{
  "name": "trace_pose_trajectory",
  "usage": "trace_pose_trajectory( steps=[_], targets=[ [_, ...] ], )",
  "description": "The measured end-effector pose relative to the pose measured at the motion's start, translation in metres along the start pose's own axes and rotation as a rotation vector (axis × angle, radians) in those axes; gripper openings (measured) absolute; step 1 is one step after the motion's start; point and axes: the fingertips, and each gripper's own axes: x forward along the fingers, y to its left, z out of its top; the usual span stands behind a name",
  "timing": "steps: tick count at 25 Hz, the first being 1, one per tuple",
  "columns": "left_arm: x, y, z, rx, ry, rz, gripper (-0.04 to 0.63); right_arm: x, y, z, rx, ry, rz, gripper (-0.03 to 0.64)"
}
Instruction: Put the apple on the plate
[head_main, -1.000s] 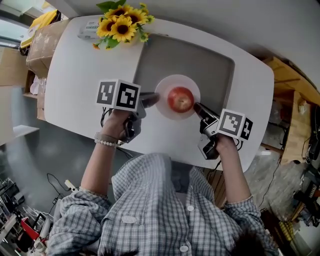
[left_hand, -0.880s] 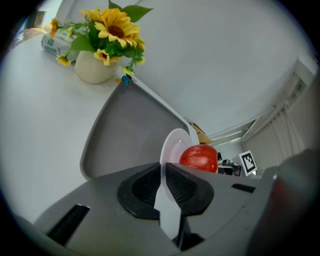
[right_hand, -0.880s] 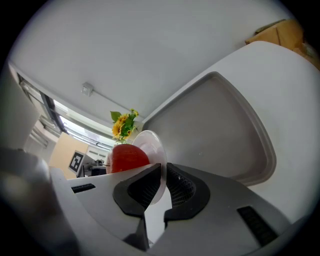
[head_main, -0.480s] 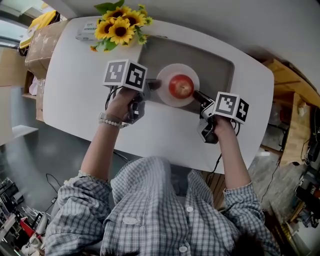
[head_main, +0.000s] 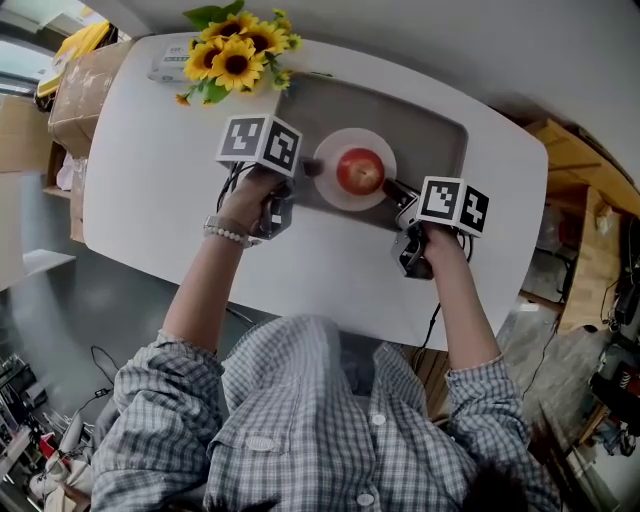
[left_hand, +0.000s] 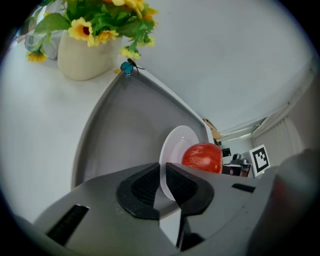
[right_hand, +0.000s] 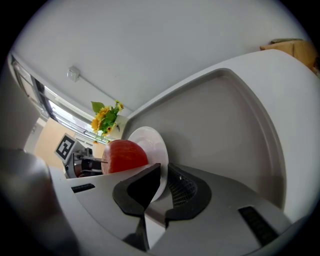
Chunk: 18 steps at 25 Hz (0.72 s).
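Since the left gripper and right gripper have fingers clamped on the plate rim, hold them level or the apple may roll.

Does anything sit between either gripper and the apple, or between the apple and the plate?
Nothing visible does. The apple already rests on the plate, and the left gripper and right gripper each clamp the plate's rim on opposite sides, with only bare plate between jaws and fruit.
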Motion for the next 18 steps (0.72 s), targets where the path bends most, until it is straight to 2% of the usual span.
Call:
trace_pose_trajectory(
  steps=[6, 13, 18],
  targets=[
    [0.007, 0.005, -0.005, 0.026, 0.042, 0.056, 0.038, 0.004, -0.002, 0.000, -0.012, 0.007, -0.004, 0.048],
    [0.006, 0.003, 0.000, -0.024, 0.007, -0.002, 0.040, 0.004, -0.003, 0.001, -0.076, 0.002, -0.014, 0.048],
    [-0.003, 0.003, 0.005, -0.040, -0.044, -0.033, 0.057, -0.003, -0.005, 0.006, -0.076, -0.027, -0.020, 0.048]
  ],
)
